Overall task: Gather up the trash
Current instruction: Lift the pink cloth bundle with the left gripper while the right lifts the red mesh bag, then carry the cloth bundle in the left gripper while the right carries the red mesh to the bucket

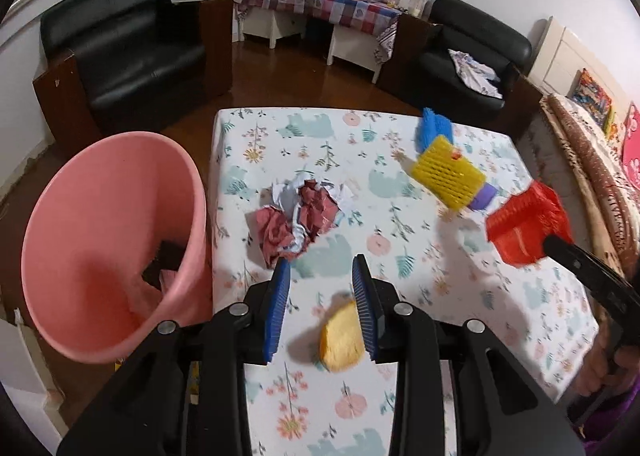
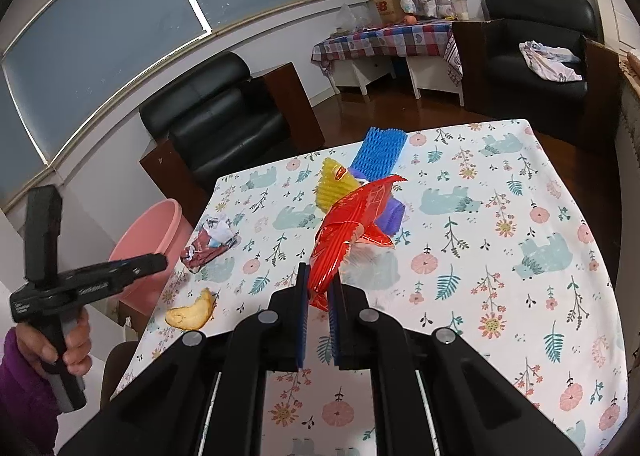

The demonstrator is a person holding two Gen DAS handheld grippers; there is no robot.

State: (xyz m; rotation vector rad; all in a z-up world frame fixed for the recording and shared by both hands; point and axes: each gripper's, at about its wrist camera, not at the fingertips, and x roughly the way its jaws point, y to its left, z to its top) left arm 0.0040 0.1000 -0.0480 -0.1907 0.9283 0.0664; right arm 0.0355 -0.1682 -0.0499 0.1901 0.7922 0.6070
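My left gripper (image 1: 321, 262) is open above the flowered tablecloth (image 1: 400, 296). An orange-yellow peel (image 1: 340, 340) lies on the cloth below its jaws, close to the right pad, and is not gripped. Crumpled red and white paper (image 1: 300, 216) lies just beyond the left fingertip. My right gripper (image 2: 320, 276) is shut on a red plastic wrapper (image 2: 348, 240) and holds it above the table. The left wrist view shows that wrapper (image 1: 528, 224) at the right. A pink bin (image 1: 108, 240) stands tilted at the table's left edge with some trash inside.
Yellow foam netting (image 2: 334, 184), blue foam netting (image 2: 380, 154) and a purple piece (image 2: 390, 218) lie at the far side of the table. A hand in a purple sleeve (image 2: 24, 368) holds the left gripper (image 2: 158, 262). Black armchairs (image 1: 132, 48) stand beyond the table.
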